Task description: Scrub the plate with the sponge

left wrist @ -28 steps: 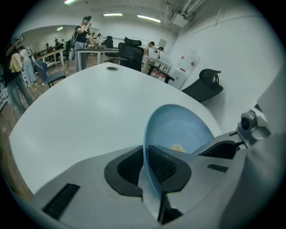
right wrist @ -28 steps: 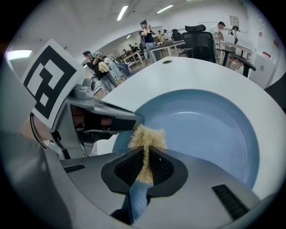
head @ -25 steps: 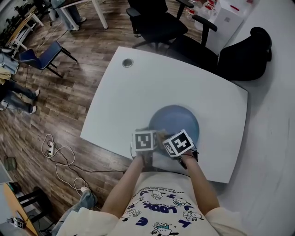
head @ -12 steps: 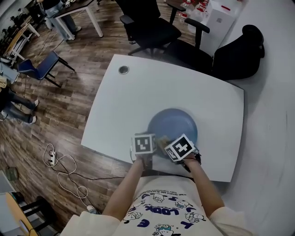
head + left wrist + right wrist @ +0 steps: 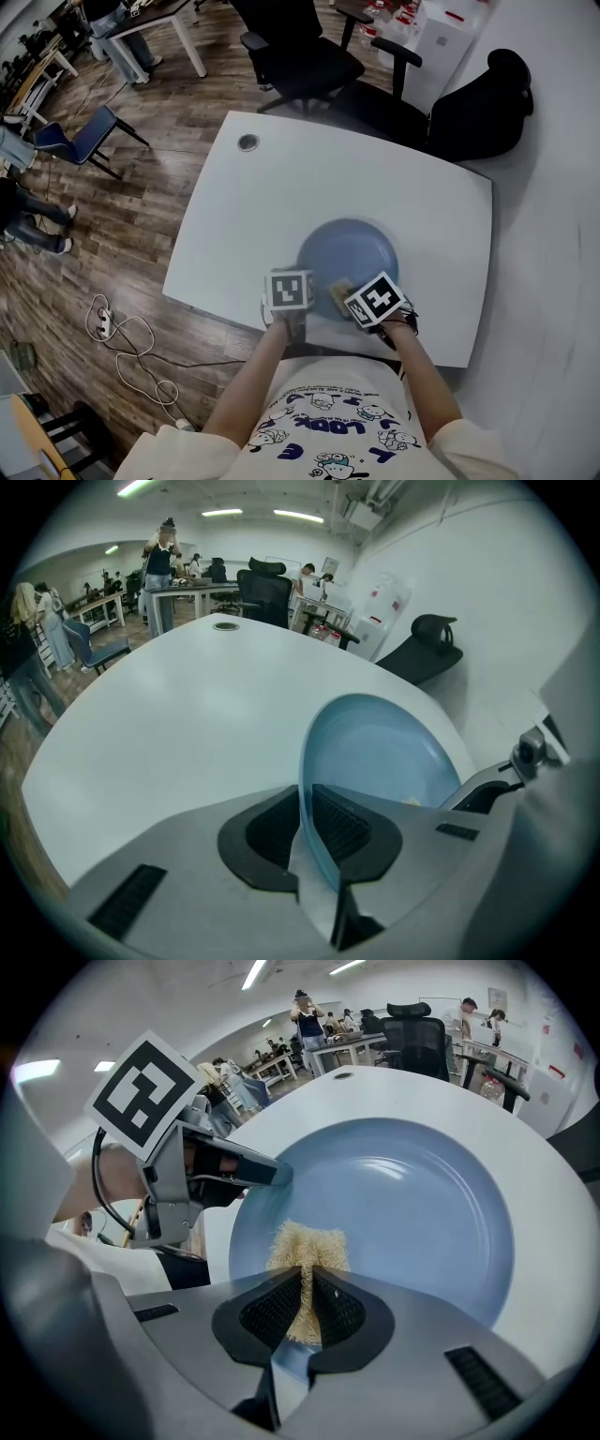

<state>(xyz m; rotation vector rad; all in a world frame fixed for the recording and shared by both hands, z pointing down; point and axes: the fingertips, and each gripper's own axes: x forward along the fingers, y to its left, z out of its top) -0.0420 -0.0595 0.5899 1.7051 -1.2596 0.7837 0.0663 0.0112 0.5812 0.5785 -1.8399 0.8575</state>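
Note:
A round blue plate lies on the white table close to its near edge. My left gripper is shut on the plate's near left rim; its jaws have just eased open a little, and the rim still runs between the pads of the gripper. My right gripper is shut on a tan fibrous sponge, which rests on the near part of the plate. From above, the sponge shows just ahead of the right gripper.
A round cable grommet sits in the table's far left corner. Black office chairs stand beyond the far edge and another one at the far right. Cables lie on the wooden floor at the left.
My right gripper has slid to the right along the plate's near part with the sponge. The left gripper has stayed on the rim.

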